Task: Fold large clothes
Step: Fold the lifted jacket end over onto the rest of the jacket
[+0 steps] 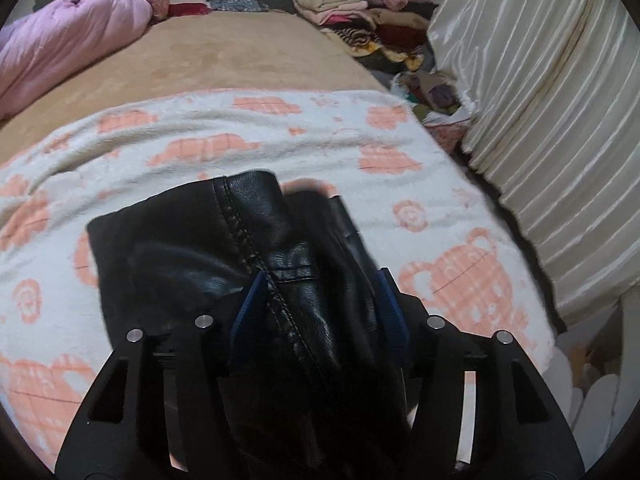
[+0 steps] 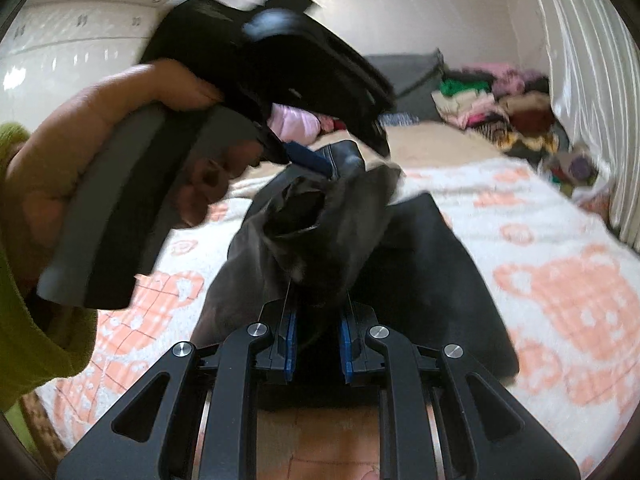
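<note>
Left gripper (image 1: pixel 320 292) stands half spread around the black leather jacket (image 1: pixel 224 248); right gripper (image 2: pixel 316 320) pinches its lining (blurred). Patterned blanket (image 1: pixel 280 136) beneath; curtain (image 1: pixel 540 100) at three o'clock.

Left gripper (image 1: pixel 320 300) jaws parted; right gripper (image 2: pixel 316 320) nearly closed (left hand (image 2: pixel 80 152) gripping handle).

Motion-blurred left gripper (image 2: pixel 320 160) and hand (image 2: pixel 120 152); black jacket's (image 2: pixel 320 232) lower part behind gripper frame.
</note>
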Available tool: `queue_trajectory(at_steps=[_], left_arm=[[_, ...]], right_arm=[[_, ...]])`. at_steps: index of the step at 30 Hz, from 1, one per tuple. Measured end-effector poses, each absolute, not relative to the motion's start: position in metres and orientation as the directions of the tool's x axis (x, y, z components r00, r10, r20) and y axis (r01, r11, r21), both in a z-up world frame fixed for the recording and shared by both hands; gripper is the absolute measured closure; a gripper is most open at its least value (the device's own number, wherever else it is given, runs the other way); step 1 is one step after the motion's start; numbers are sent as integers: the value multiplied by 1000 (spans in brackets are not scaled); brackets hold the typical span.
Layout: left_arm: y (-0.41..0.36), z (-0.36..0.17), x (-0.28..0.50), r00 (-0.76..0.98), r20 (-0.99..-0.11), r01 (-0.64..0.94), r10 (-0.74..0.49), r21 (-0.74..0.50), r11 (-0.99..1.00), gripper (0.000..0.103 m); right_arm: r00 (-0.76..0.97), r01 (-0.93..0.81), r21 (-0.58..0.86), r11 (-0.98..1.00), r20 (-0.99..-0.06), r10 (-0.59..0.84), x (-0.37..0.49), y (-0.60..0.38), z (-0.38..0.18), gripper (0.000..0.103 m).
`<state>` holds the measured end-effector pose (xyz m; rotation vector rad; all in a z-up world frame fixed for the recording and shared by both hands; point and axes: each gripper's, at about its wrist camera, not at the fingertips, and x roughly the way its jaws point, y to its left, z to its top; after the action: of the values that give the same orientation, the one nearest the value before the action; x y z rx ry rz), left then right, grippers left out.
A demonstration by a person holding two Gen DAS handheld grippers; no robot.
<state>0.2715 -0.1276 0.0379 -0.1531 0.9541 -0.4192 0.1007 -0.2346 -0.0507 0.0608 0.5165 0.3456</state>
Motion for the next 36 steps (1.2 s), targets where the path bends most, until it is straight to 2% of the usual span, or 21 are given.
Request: queue_trajectory(at_steps=[2,5,9,11,14,16,17,18,20,21,23,25,26,27,28,29,30,32,36], left_arm=[[-117,41,265,519,-738,274,-431,-334,902,52],[-94,39,250,562,-735,230,-381,-303,925,49],[-57,17,224,595,-751,165,-287,-235,958,48],[-40,-1,211,601,-759,128,-249,-216,968,42],[-30,-31,207,551,-795,111,-252,-230,967,41],[-30,-41,206,544,-798,110,-258,-237,965,42],[-31,-40,206,551,-795,114,-254,-231,966,43],[-30,-39,206,556,-791,117,-256,-230,966,43],[-30,-36,206,556,-787,127,-269,-240,963,44],[-30,-35,206,557,-785,132,-271,-238,962,44],[-27,-36,204,556,-783,132,-279,-248,960,44],[-27,-38,202,554,-781,134,-288,-258,957,44],[-27,-38,202,553,-781,134,-290,-261,956,44],[-26,-38,202,554,-779,134,-293,-264,955,44],[-27,-38,203,556,-779,132,-290,-261,956,44],[-27,-38,203,550,-780,140,-299,-267,954,44],[-26,-38,203,544,-780,145,-311,-278,950,44],[-20,-30,200,560,-757,150,-338,-309,939,42],[-12,-13,199,559,-721,160,-410,-391,906,39]], right_arm=[[793,-297,194,935,-494,355,104,-242,-58,88],[763,-283,282,917,-513,393,107,-254,-70,88],[728,-250,407,879,-519,447,113,-268,-80,88],[716,-234,457,858,-516,470,116,-273,-82,87],[683,-200,527,826,-529,503,121,-279,-84,84],[661,-181,533,826,-556,504,125,-280,-75,67],[664,-175,516,839,-567,487,129,-281,-65,43],[674,-183,513,838,-556,487,132,-283,-53,31],[687,-205,514,833,-531,496,139,-284,-32,26],[680,-204,506,838,-542,493,150,-282,-21,14],[610,-188,490,851,-621,492,184,-275,-11,9],[534,-167,430,887,-717,448,219,-260,-13,9],[500,-180,417,891,-741,448,233,-253,-17,20],[464,-201,411,889,-760,456,237,-245,-25,48],[437,-223,395,891,-777,454,243,-238,-30,64],[446,-241,381,893,-773,451,240,-234,-32,74],[466,-290,366,884,-753,465,238,-229,-26,78],[504,-354,373,858,-697,511,230,-230,-5,81],[574,-388,395,833,-603,554,223,-268,27,81]])
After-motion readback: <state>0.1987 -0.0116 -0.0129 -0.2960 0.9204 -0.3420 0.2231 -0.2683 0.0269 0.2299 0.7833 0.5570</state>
